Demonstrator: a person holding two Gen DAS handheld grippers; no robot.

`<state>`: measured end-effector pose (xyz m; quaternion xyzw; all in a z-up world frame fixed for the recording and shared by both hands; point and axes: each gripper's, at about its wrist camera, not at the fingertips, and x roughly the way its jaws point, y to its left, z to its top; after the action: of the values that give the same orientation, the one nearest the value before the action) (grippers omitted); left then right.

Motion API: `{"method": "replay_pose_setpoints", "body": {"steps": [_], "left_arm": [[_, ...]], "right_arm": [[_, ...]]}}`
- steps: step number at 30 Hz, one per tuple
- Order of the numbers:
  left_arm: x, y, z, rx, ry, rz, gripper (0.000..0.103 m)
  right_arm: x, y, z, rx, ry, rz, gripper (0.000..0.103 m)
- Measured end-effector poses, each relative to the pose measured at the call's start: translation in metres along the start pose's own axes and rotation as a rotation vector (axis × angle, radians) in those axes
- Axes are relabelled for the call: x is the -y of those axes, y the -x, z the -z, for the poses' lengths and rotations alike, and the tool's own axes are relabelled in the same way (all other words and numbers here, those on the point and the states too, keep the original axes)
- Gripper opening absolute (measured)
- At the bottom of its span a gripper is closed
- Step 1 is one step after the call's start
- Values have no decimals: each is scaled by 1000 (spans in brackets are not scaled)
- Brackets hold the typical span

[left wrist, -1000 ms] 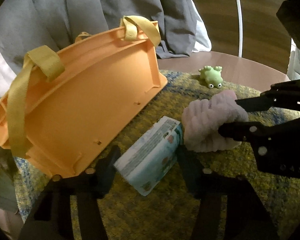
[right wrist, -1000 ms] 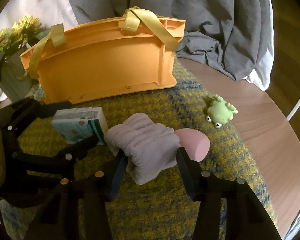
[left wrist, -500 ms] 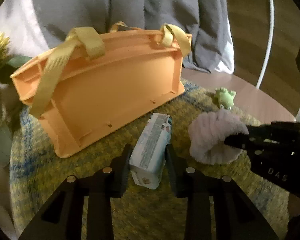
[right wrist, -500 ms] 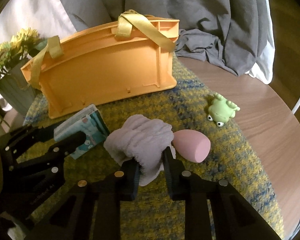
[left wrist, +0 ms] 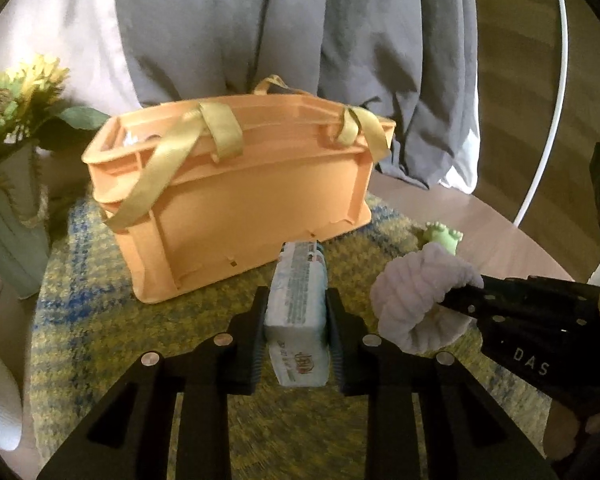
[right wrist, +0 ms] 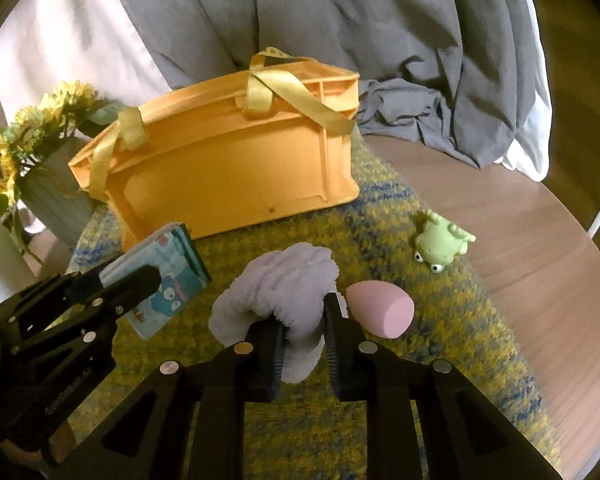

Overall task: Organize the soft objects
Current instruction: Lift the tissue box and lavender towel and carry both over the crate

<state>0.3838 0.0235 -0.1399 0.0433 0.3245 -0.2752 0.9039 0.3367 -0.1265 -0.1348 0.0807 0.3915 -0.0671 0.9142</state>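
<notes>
My left gripper [left wrist: 296, 312] is shut on a pale blue tissue pack [left wrist: 298, 312], held a little above the mat; the pack also shows in the right wrist view [right wrist: 168, 276]. My right gripper [right wrist: 303, 320] is shut on a fluffy lilac cloth [right wrist: 276, 292], seen from the left too [left wrist: 416, 296]. An orange basket [left wrist: 240, 208] with yellow straps stands behind, also in the right wrist view [right wrist: 228, 168]. A pink sponge egg [right wrist: 380, 314] and a green frog toy [right wrist: 440, 240] lie on the mat.
A yellow-and-blue woven mat [right wrist: 420, 360] covers a round wooden table [right wrist: 540, 240]. A vase with sunflowers [left wrist: 8, 184] stands left of the basket. Grey fabric [right wrist: 380, 40] hangs behind. A white hoop [left wrist: 548, 120] rises at the right.
Both grippers closed on their objects and lifted: the left on the tissue pack, the right on the lilac cloth. Both views rose and now face the basket more squarely.
</notes>
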Motion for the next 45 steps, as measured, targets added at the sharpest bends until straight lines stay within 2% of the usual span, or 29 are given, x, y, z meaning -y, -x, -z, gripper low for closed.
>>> {"method": "replay_pose_setpoints", "body": {"steps": [15,28,45], "left_arm": [[12,48,-29,147,54,-67,26],[10,78,-59,267,30,-136,26],[0,78,-104,386,6,-169,26]], "right_arm": [[1,36,-24,105,36,-68,19],[-6,61,-59,241,43,-112,19],[-19,66,-109,373,43,-146,17]]}}
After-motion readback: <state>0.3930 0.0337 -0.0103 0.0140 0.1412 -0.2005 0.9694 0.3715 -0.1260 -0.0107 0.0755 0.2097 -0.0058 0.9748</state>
